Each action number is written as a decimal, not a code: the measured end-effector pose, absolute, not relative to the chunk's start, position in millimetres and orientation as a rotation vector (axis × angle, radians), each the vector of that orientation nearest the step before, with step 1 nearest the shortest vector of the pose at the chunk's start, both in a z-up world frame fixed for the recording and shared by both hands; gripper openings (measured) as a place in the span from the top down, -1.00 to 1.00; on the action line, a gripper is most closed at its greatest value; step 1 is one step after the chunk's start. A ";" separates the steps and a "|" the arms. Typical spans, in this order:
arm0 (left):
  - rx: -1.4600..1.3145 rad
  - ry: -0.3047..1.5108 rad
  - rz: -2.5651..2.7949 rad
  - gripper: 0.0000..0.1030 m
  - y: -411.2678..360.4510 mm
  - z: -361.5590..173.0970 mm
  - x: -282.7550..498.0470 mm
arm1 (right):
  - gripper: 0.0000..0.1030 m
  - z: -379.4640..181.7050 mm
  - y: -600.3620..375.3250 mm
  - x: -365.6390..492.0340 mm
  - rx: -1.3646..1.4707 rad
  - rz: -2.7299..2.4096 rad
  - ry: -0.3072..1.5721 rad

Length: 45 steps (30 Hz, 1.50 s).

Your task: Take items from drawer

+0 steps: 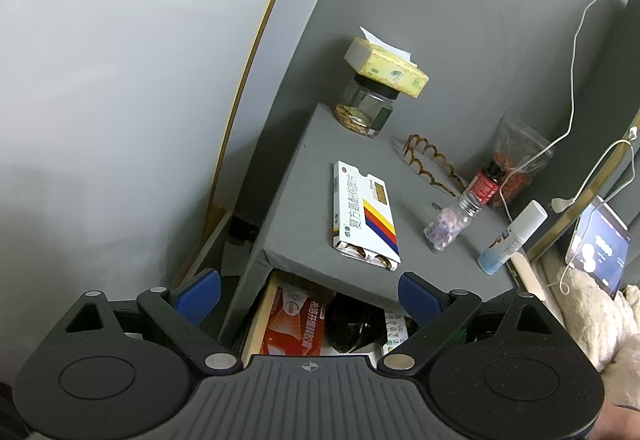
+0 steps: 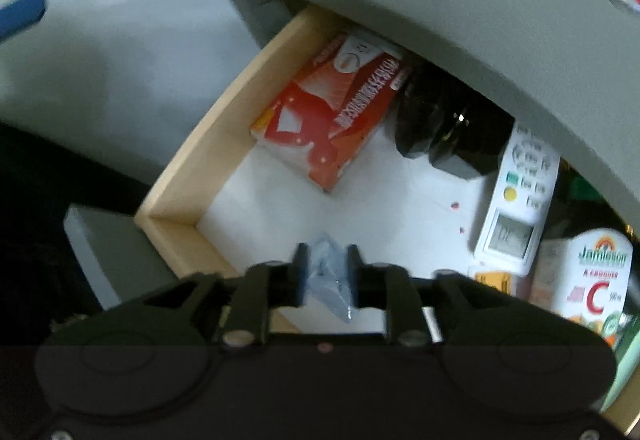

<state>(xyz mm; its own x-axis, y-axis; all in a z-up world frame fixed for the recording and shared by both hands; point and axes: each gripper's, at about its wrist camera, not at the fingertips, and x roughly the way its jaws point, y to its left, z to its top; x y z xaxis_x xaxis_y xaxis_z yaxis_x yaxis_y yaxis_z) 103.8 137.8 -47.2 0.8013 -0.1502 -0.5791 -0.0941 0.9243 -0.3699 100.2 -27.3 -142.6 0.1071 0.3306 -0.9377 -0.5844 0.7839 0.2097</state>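
The open wooden drawer point(image 2: 188, 155) sits under the grey nightstand top point(image 2: 460, 11). Inside lie a red-and-white box point(image 2: 328, 111), a black object point(image 2: 448, 127), a white remote point(image 2: 516, 199) and a vitamin C bottle point(image 2: 588, 276). My right gripper point(image 2: 326, 272) is shut on a small bluish clear plastic packet point(image 2: 330, 280), above the drawer's front part. My left gripper point(image 1: 308, 292) is open and empty, above the drawer point(image 1: 256, 324), where the red box point(image 1: 296, 324) shows. A white medicine box point(image 1: 364, 215) lies on the nightstand top point(image 1: 304, 175).
On the top stand a glass jar point(image 1: 364, 107) with a tissue pack point(image 1: 384, 63) on it, a hair clip point(image 1: 432, 163), a pill bottle point(image 1: 452, 224), a red bottle point(image 1: 488, 183), a bag point(image 1: 516, 155) and a spray tube point(image 1: 512, 240). A phone point(image 1: 600, 248) lies right.
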 end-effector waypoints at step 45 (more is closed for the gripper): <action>-0.380 0.666 -0.026 -0.81 136.7 -50.9 107.0 | 0.08 -183.4 -6.7 115.8 -0.390 0.638 1.380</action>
<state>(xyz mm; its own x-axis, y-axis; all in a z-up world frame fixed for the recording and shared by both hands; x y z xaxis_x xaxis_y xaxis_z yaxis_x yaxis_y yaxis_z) 107.0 136.7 -50.9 0.7888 -0.1442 -0.5975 -0.0966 0.9310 -0.3521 115.8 -6.7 -183.4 0.0630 0.1884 -0.9801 -0.6247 0.7733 0.1085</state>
